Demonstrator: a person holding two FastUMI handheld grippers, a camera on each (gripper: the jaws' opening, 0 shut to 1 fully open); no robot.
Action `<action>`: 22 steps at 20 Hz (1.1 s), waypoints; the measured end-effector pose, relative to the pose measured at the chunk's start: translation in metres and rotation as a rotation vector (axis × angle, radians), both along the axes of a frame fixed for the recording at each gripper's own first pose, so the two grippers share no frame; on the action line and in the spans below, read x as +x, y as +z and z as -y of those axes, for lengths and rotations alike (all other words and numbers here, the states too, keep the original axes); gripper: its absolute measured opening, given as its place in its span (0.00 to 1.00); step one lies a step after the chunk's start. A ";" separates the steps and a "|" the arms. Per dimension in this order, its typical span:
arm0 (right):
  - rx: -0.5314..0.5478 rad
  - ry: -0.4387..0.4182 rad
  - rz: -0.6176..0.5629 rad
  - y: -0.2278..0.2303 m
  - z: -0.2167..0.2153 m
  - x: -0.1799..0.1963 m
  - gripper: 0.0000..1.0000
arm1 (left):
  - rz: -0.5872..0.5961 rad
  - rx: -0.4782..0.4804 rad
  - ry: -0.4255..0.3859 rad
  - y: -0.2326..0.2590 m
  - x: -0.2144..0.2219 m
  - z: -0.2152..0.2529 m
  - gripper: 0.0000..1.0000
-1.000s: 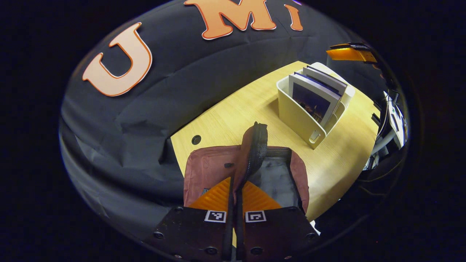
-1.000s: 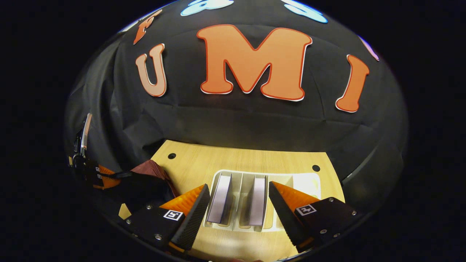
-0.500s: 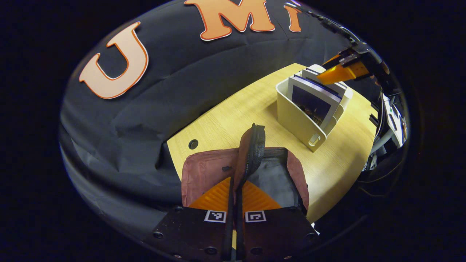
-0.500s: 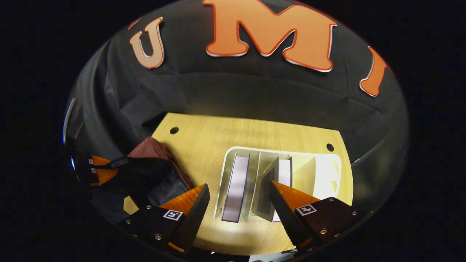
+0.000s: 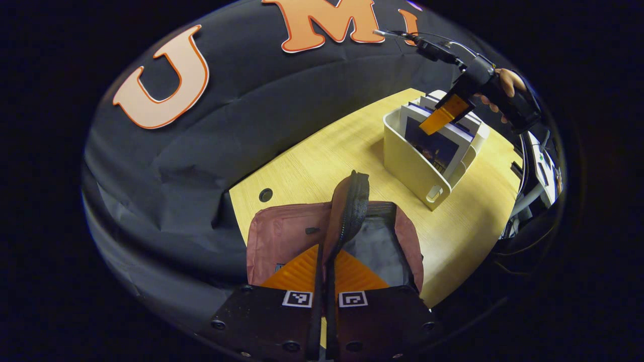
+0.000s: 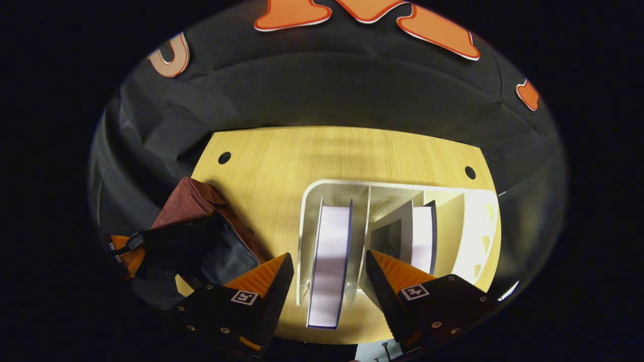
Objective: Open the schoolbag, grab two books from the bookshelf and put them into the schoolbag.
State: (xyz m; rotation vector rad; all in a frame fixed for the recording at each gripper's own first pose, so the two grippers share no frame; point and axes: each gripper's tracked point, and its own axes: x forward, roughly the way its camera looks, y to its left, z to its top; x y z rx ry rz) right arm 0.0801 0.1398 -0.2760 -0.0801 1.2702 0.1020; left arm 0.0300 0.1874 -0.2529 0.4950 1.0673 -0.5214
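Observation:
A dark red schoolbag (image 5: 282, 234) lies open on the wooden table, its dark lining (image 5: 375, 246) showing. My left gripper (image 5: 324, 261) is shut on the bag's raised zipper flap (image 5: 349, 206) and holds it up. The white bookshelf (image 5: 410, 166) (image 6: 309, 201) stands to the right with two upright books. In the right gripper view the first book (image 6: 329, 261) stands between the fingers of my right gripper (image 6: 327, 266), which is open and reaches down over it, one finger on each side. The second book (image 6: 421, 229) stands one slot to the right. The schoolbag (image 6: 191, 201) lies to the left.
The table (image 6: 282, 156) has two cable holes, one at each back corner (image 6: 224, 158) (image 6: 470, 172). A hand (image 5: 505, 83) holds the right gripper above the bookshelf in the left gripper view. The bookshelf's rightmost slot (image 6: 478, 226) holds nothing. Cables and equipment sit past the table's right edge (image 5: 541, 166).
My right gripper has come down and forward over the bookshelf, so that the first book now stands between its open fingers. The left gripper still holds the flap up.

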 end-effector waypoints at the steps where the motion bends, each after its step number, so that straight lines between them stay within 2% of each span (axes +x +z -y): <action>1: -0.006 -0.003 -0.014 -0.007 -0.001 -0.001 0.84 | -0.003 -0.001 0.000 -0.001 0.000 0.000 0.05; 8: -0.041 -0.004 -0.104 -0.043 -0.007 -0.019 0.65 | -0.022 0.017 0.006 -0.006 -0.006 -0.002 0.05; 11: -0.061 -0.016 -0.130 -0.055 0.000 -0.024 0.49 | -0.025 0.023 0.013 -0.008 -0.010 -0.004 0.05; 13: -0.054 -0.028 -0.155 -0.062 -0.001 -0.029 0.43 | -0.027 0.026 0.016 -0.009 -0.014 -0.005 0.05; 22: -0.020 -0.060 -0.174 -0.047 0.002 -0.037 0.41 | -0.034 0.029 0.019 -0.011 -0.021 -0.005 0.05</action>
